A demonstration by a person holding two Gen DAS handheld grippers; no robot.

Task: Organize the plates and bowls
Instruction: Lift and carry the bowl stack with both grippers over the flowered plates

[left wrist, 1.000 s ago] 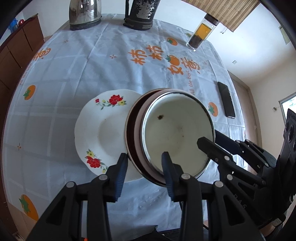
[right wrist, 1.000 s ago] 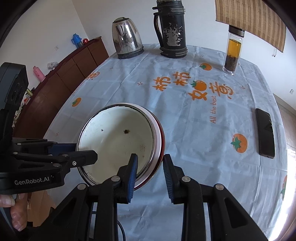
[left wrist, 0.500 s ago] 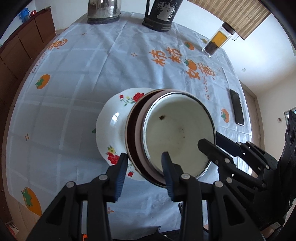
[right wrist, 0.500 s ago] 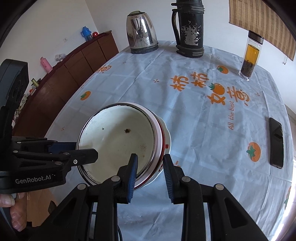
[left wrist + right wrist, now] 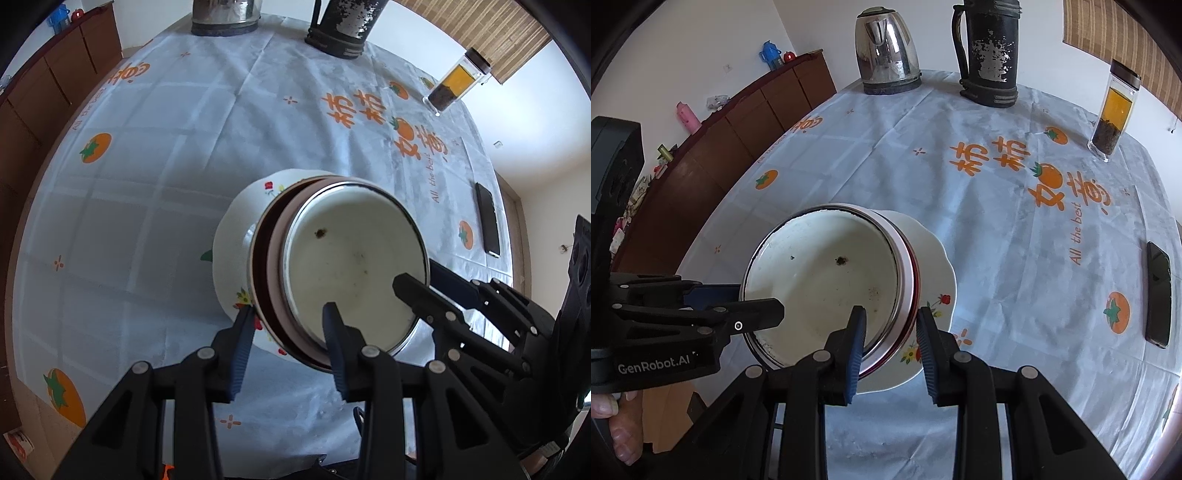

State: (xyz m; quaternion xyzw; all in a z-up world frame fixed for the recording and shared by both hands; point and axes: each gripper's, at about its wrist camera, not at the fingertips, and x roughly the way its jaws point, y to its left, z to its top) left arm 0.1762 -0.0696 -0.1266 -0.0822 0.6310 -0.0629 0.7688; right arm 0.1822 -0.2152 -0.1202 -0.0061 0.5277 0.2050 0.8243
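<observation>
Gripping opposite sides of one stack, both grippers are clamped on the nested bowls [image 5: 354,266]. The left gripper [image 5: 288,325] has its jaws part-way apart, one finger inside the top bowl and the other outside the stack's wall, pinching the rims at the near edge. The right gripper [image 5: 890,332] does the same on its side: its left finger sits inside the white interior, its right finger outside the red-edged wall, so the stack's rims are caught between the pads. In the left wrist view the right gripper reaches in from the right edge, its finger lying over the bowl's rim.

The stack is a white enamel bowl with a dark rim set inside a pinkish bowl, which sits in a dark red one (the order below that is hard to read). The top bowl holds no food; a dark speck [image 5: 841,261] and a few small marks show on its bottom. The stack tilts slightly and hangs over a white flowered plate [image 5: 934,258] lying on the tablecloth [image 5: 997,240]; whether the stack touches the plate cannot be told.

Farther back on the table stand a steel kettle [image 5: 886,55], a worn black thermos [image 5: 990,55] and a clear tea bottle [image 5: 1113,110] holding amber liquid with dark leaves at the bottom. A phone [image 5: 1158,295] lies flat near the right edge.
</observation>
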